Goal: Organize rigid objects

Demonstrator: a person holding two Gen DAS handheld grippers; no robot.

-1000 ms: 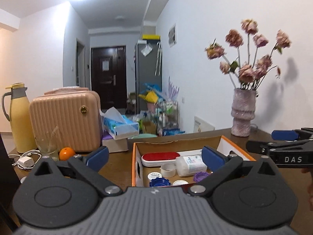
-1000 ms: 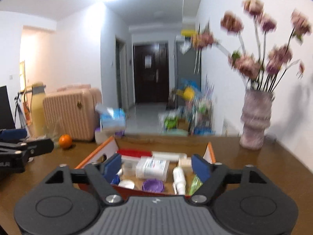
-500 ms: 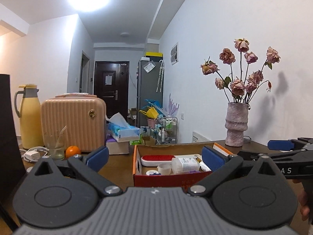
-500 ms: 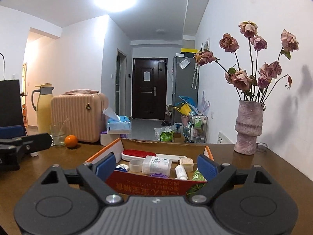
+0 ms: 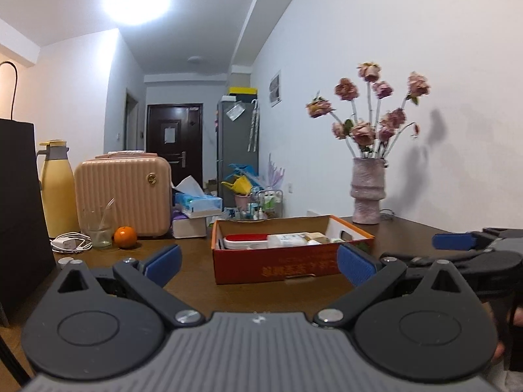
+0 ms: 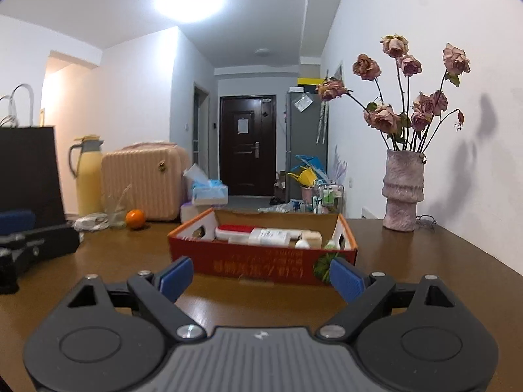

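An orange cardboard box [image 5: 278,266] [image 6: 261,261] sits on the brown table, holding a red-and-white case [image 5: 245,240] [image 6: 233,230], a white labelled box [image 6: 269,236] and small bottles. My left gripper [image 5: 258,263] is open and empty, low over the table in front of the box. My right gripper [image 6: 261,277] is open and empty, just short of the box's front wall. The right gripper also shows at the right edge of the left wrist view [image 5: 474,251]; the left one shows at the left of the right wrist view [image 6: 29,241].
A pink vase of dried roses [image 5: 366,192] [image 6: 402,192] stands at the back right. A pink suitcase [image 5: 122,192], yellow jug [image 5: 57,189], glass [image 5: 96,228], orange [image 5: 125,236], charger [image 5: 70,243] and tissue boxes [image 5: 196,209] stand at the back left. A black bag [image 6: 29,170] is at far left.
Both grippers have pulled back and lowered from above the box; the box now lies farther ahead and I see its front wall. Both stay open.
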